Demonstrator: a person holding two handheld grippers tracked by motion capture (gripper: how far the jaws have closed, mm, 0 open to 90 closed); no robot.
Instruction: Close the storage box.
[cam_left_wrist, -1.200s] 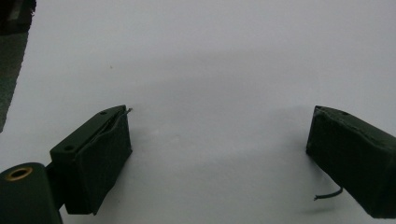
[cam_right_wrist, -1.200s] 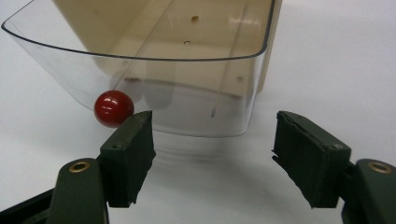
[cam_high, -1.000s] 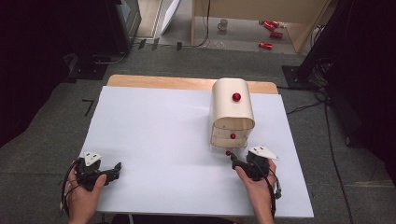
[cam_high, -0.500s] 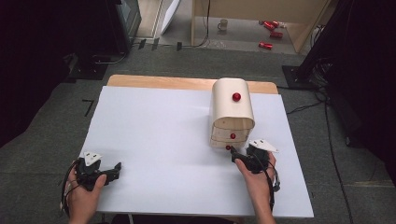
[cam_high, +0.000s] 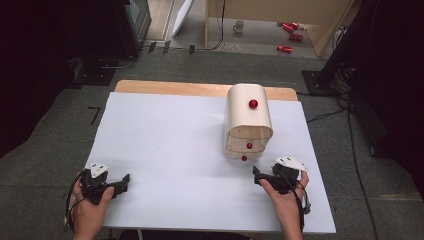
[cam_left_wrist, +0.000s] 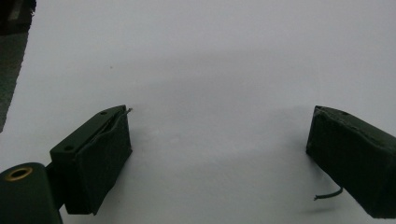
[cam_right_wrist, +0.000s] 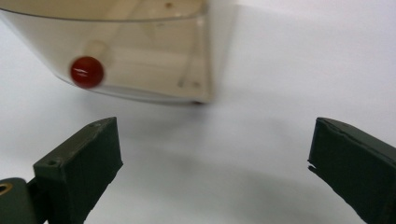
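Reaching for bottom red knob (cam_high: 244, 158) on small drawer box (cam_high: 248, 121), right side of table (cam_high: 165, 150), toward far edge. R gripper (cam_high: 256, 176) wide open, just short. L gripper (cam_high: 125, 181) open, idle near front-left corner. Next prob: line up, pinch knob.

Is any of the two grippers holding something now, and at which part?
Nothing is held: left gripper and right gripper are open, the right one near the drawer's red knob.

We see lots of bare white table (cam_high: 170, 150) in front of our left gripper (cam_high: 122, 181). Near our right gripper (cam_high: 256, 173), the little cream drawer box (cam_high: 248, 122) with its red knob (cam_right_wrist: 87, 72) blocks the way.
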